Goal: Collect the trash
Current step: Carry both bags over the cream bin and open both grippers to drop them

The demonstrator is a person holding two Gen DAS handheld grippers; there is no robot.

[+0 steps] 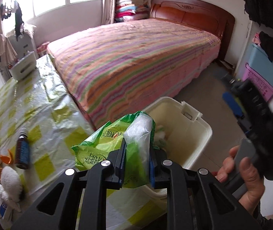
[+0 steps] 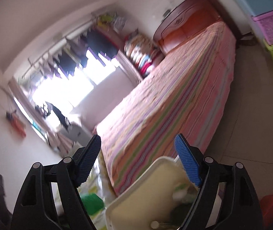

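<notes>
My left gripper (image 1: pixel 137 149) is shut on a crumpled green and clear plastic bag (image 1: pixel 115 140), held at the near rim of a cream bin (image 1: pixel 203 134) that stands on the floor beside the table. White scraps (image 1: pixel 160 133) lie inside the bin. My right gripper (image 2: pixel 137 159) stands open with nothing between its fingers, above the same bin (image 2: pixel 140 191). In the left wrist view that gripper (image 1: pixel 234 105) is at the right, gripped by a hand (image 1: pixel 242 174). On the table remain a dark bottle (image 1: pixel 22 150), orange peel (image 1: pixel 6 160) and white wads (image 1: pixel 9 182).
The table carries a yellow-checked plastic cloth (image 1: pixel 40 99) and a white box (image 1: pixel 22 66) at its far end. A bed with a striped cover (image 1: pixel 128 57) runs along the table and bin. Stacked plastic crates (image 1: pixel 261 71) stand against the right wall.
</notes>
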